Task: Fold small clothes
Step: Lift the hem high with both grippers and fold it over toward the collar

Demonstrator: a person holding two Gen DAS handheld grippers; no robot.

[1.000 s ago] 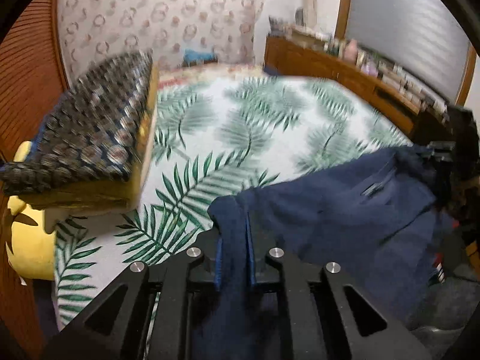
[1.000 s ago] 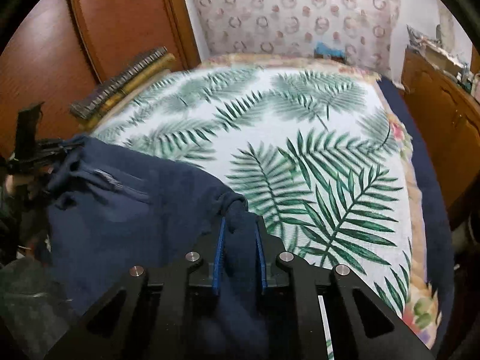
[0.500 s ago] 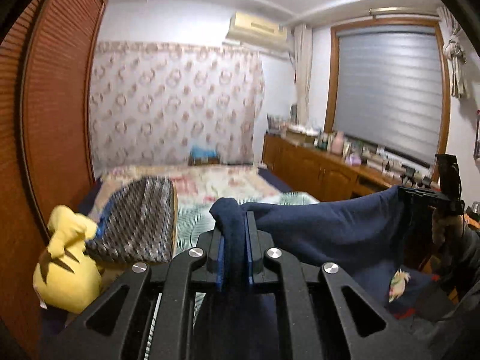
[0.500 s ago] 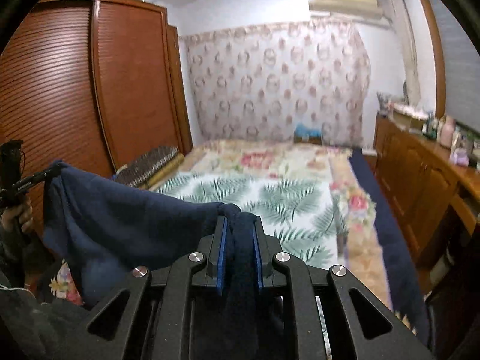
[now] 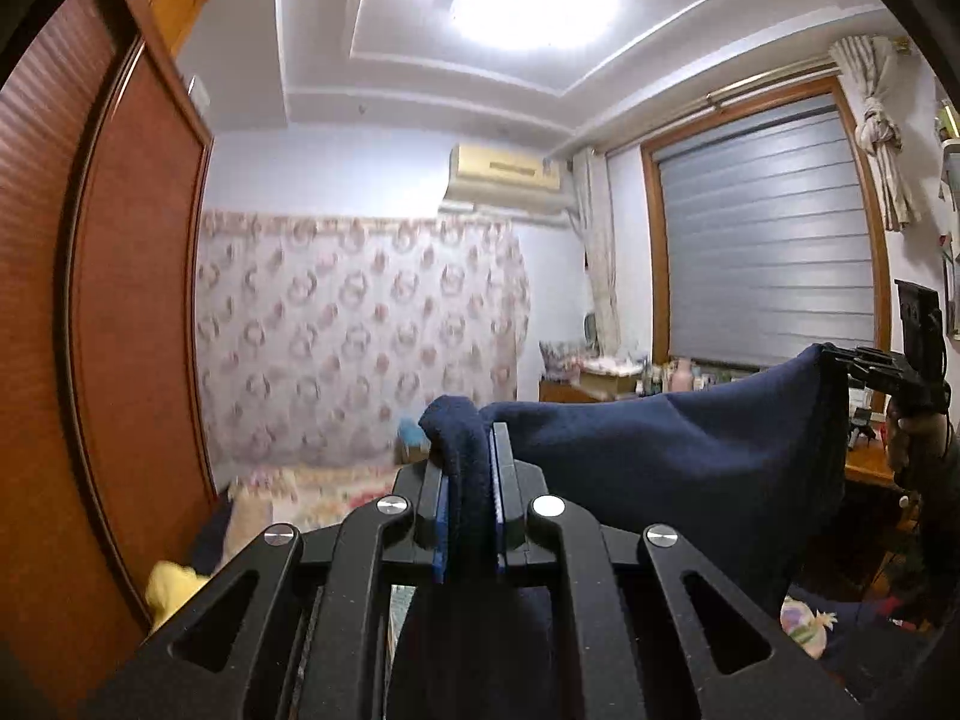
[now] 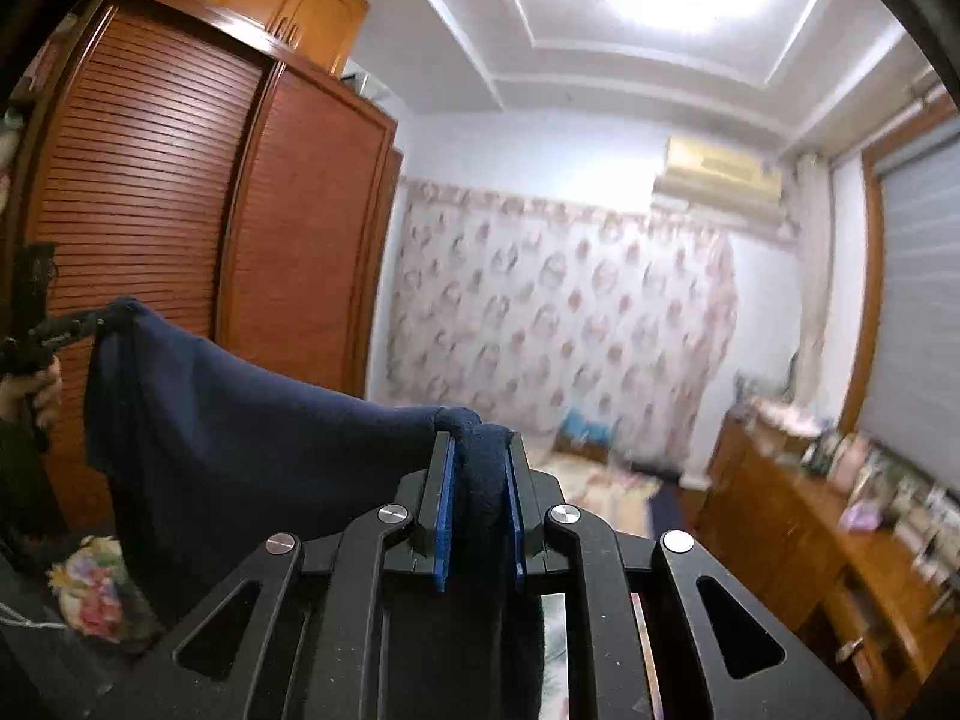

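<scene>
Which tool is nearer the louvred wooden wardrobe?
Left. The left tool holds the navy garment on the wardrobe side; the right tool grips its other end, toward the window blind.

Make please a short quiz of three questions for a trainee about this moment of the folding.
1. True or false: the left gripper is shut on the navy garment.
2. What does the right gripper clamp? A) curtain B) navy garment C) nothing
3. Fill in: the garment hangs stretched between the two ____.

Key: 1 true; 2 B; 3 grippers
</scene>
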